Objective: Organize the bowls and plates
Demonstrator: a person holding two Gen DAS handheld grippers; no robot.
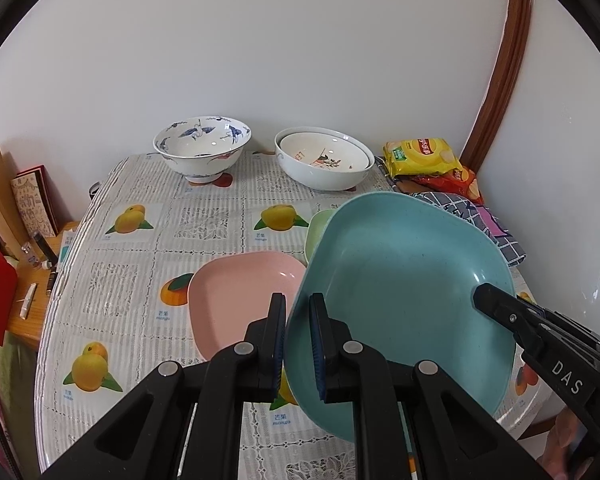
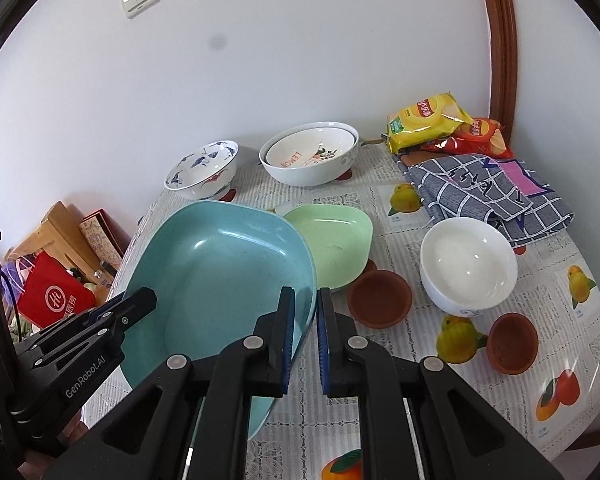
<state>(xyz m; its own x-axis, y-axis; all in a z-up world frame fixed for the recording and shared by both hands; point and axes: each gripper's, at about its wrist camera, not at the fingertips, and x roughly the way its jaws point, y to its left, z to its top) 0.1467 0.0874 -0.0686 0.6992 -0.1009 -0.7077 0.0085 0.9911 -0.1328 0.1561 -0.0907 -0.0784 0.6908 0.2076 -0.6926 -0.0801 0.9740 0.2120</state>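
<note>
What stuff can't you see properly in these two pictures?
- Pink plate: left wrist view shows its near edge behind the left hand-held gripper; the right wrist view misses it.
- Green plate: in the left view mostly behind the blue plate.
- Blue plate's near rim in the right view: behind the right hand-held gripper.
- Small things on the side shelf: too small.

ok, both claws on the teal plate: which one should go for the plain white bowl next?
Probably right. The plain white ceramic bowl sits near the right claw, on its side. The left claw grips the opposite rim of the square teal plate; its camera doesn't show the bowl.
</note>
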